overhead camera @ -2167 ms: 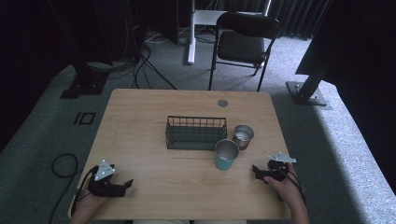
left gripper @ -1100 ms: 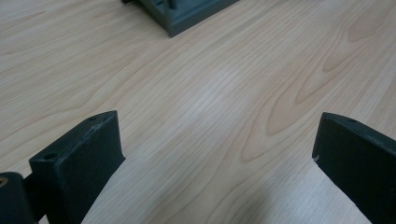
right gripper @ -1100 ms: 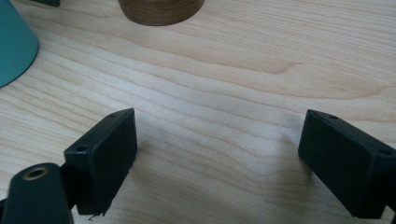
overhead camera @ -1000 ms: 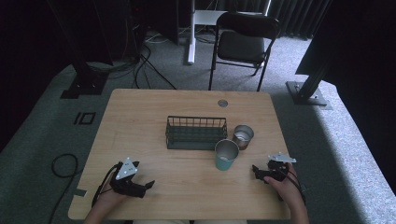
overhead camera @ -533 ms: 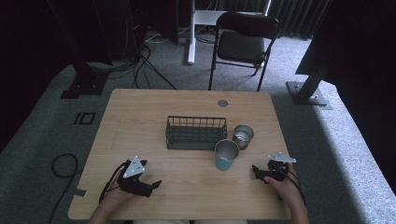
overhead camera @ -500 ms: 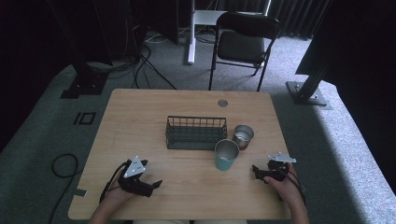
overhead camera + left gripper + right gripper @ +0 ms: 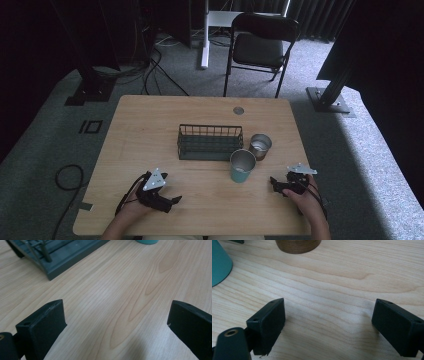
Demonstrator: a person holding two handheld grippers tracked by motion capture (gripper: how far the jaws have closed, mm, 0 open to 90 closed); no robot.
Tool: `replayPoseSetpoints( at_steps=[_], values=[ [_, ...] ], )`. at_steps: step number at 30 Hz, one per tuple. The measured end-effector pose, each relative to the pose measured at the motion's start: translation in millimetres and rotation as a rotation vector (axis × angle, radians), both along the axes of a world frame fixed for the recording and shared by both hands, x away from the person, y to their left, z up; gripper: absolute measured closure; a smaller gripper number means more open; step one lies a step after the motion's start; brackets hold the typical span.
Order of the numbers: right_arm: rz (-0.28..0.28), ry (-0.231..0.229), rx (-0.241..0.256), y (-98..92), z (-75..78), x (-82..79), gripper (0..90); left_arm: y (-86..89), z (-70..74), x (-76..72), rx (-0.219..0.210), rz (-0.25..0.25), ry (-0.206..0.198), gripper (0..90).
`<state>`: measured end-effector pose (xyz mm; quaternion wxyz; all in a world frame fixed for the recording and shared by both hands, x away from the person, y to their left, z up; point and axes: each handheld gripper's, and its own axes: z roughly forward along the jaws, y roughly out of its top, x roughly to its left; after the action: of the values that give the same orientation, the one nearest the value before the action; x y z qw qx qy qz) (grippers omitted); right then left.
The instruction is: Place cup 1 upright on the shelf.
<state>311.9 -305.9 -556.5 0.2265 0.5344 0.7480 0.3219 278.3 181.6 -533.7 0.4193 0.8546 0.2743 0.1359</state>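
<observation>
Teal cup (image 7: 242, 166) stands ahead of both your tongs, between them; since a moment ago your left tongs (image 7: 172, 201) have slid in toward it, so a reach looks begun. Right tongs (image 7: 274, 182) wait just beside it. One basket (image 7: 210, 141), two cups: teal and wooden (image 7: 260, 146)

Left gripper view: jaws wide apart, empty, basket ahead

Right gripper view: jaws apart, empty, both cups ahead

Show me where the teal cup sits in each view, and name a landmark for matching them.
High view: teal cup stands right of centre, by the wire basket's right front corner, with the brown cup behind it to the right.
Left gripper view: a sliver of its base at the top edge, right of centre.
Right gripper view: its side at the upper left edge.
Shared landmark: the wooden tabletop; the basket also appears in the left gripper view, top left.
</observation>
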Motion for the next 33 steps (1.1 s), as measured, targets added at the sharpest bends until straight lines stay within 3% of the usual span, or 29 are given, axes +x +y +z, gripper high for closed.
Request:
replayPoseSetpoints(
  at_steps=[33],
  values=[
    [-0.001, 0.000, 0.001, 0.0, 0.0, 0.0, 11.3, -55.5, 5.1, 11.2, -0.037, -0.122, 0.015, 2.2]
  ],
)
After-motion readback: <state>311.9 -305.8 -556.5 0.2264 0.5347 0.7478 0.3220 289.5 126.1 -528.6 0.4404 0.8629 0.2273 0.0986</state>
